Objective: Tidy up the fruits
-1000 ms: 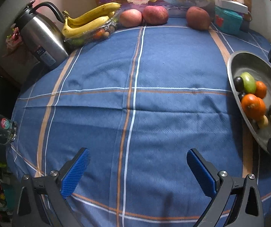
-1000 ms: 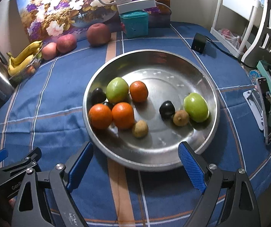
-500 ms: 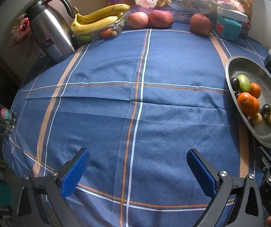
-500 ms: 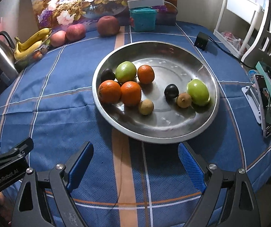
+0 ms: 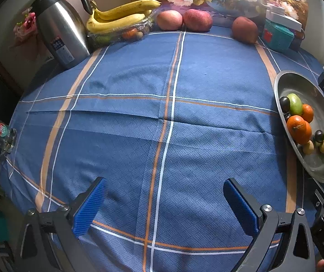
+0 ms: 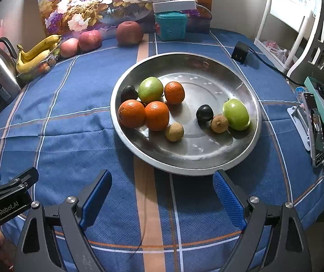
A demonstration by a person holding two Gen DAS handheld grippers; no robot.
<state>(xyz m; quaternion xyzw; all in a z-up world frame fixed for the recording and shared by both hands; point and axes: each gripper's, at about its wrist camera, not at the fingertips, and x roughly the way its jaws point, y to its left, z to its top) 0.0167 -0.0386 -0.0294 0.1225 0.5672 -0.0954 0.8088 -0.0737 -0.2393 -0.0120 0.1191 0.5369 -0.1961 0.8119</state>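
Observation:
A round steel dish (image 6: 248, 142) on the blue checked tablecloth holds three oranges (image 6: 157, 115), two green fruits (image 6: 236, 114), dark plums (image 6: 204, 112) and small brown fruits (image 6: 174, 132). In the left wrist view the same dish (image 5: 302, 83) lies at the right edge. My right gripper (image 6: 162, 199) hovers open over the cloth just in front of the dish, nothing between its fingers. My left gripper (image 5: 163, 206) is open above bare cloth, left of the dish. Bananas (image 5: 119, 15) and red apples (image 5: 197, 20) lie along the far edge.
A steel kettle (image 5: 60, 29) stands at the back left beside a clear tray of small fruit (image 5: 121, 34). A teal box (image 6: 171, 26), a black charger with cable (image 6: 240, 51), a phone and boxes (image 6: 316, 127) crowd the right side. A glass mug (image 5: 1, 136) sits at the left edge.
Both views have pulled back from the table: the dish and fruit look smaller and farther from the fingers. Both grippers stay open.

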